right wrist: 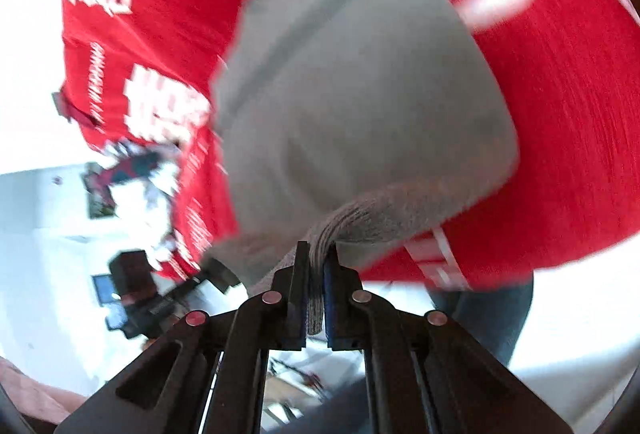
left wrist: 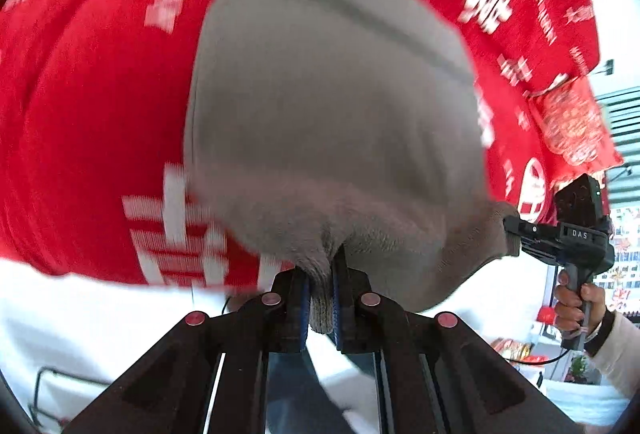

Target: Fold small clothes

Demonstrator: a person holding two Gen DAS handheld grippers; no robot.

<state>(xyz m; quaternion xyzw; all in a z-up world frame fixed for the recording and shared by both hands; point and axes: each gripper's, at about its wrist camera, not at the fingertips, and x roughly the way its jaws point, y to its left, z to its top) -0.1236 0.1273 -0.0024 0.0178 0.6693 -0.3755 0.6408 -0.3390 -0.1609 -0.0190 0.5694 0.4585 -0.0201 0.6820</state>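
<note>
A grey knitted garment point(left wrist: 332, 121) is held stretched between both claws: its ribbed edge is pinched in the left claw point(left wrist: 321, 298) and likewise in the right claw point(right wrist: 316, 298). It hangs over a red cloth with white characters point(left wrist: 100, 105), probably covering the worktop; blur obscures the room.

My left gripper point(left wrist: 321, 290) is clamped tight, its fingers point(left wrist: 298, 310) nearly together with only a thin gap between the pads. My right gripper point(right wrist: 316, 294) is pinched just as narrowly. Seen from the left wrist, my right hand point(left wrist: 576, 308) wraps its handle, out to the right.
</note>
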